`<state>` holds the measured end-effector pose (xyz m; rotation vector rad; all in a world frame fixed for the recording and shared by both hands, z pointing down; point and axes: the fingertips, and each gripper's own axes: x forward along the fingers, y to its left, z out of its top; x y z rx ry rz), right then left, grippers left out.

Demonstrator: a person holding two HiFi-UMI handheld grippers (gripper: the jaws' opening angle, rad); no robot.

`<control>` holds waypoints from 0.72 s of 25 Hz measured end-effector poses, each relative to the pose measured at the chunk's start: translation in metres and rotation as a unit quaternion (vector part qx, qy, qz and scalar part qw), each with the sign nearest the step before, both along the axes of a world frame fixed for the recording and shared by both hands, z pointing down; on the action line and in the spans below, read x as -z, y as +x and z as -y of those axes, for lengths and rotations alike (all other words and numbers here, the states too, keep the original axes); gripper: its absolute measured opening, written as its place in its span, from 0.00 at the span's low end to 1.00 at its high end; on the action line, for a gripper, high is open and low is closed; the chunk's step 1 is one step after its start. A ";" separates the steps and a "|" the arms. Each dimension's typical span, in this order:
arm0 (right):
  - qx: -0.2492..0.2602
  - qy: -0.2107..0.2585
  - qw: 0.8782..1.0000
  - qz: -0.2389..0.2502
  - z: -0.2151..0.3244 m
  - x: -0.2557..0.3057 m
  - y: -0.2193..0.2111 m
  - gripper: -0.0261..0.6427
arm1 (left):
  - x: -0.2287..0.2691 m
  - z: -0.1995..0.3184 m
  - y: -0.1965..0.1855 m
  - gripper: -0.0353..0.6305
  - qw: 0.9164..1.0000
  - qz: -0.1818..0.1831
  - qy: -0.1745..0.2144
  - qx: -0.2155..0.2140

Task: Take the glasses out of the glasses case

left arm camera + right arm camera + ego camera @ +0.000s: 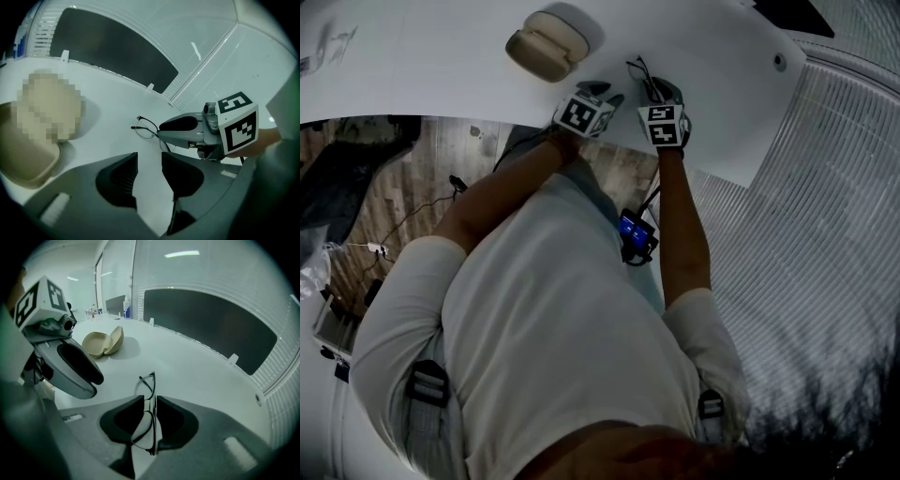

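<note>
Two jaws on my right gripper [150, 401] stand a little apart, and the glasses [146, 385] sit between them edge-on, one lens down in the gap and the other poking out past the tips. I see a sliver of space on the left pad's side, so I read no squeeze on the frame. On the right side I can't tell touching from just beside. In the left gripper view the glasses rest on the white table [201, 371], out of the case, with the right gripper's tip at them. My left gripper [149, 159] is just beside the right one, to its left. Its jaws are parted wider, with only table surface between them, so it has hold of nothing, and it hangs angled down above the surface. Farther off on that side, well apart from the glasses, lies the case [103, 343], beige and hinged open like a clam, both halves showing. In the head view both grippers are over the table close to its near edge, with the person's forearms [680, 225] reaching out to them. Along the far edge of the table runs a dark panel [211, 329].
</note>
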<state>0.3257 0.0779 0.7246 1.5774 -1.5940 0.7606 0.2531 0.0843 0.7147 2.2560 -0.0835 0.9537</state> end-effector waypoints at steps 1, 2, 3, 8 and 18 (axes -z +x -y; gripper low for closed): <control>-0.001 0.004 1.000 -0.002 0.001 0.003 0.001 0.16 | -0.001 -0.001 0.000 0.30 1.000 0.000 -0.001 -0.001; -0.002 0.007 1.000 -0.005 0.001 0.007 0.002 0.16 | 0.000 -0.001 0.001 0.30 1.000 -0.001 -0.001 -0.001; -0.004 0.010 1.000 -0.007 0.001 0.011 0.003 0.16 | 0.002 0.000 0.001 0.30 1.000 -0.002 0.000 0.000; -0.015 0.032 0.999 -0.013 0.005 0.030 -0.001 0.16 | 0.015 0.002 -0.002 0.30 1.000 -0.016 0.004 -0.001; -0.077 0.161 0.984 0.008 0.031 0.115 -0.008 0.16 | 0.084 0.055 -0.010 0.30 0.996 -0.063 0.061 0.019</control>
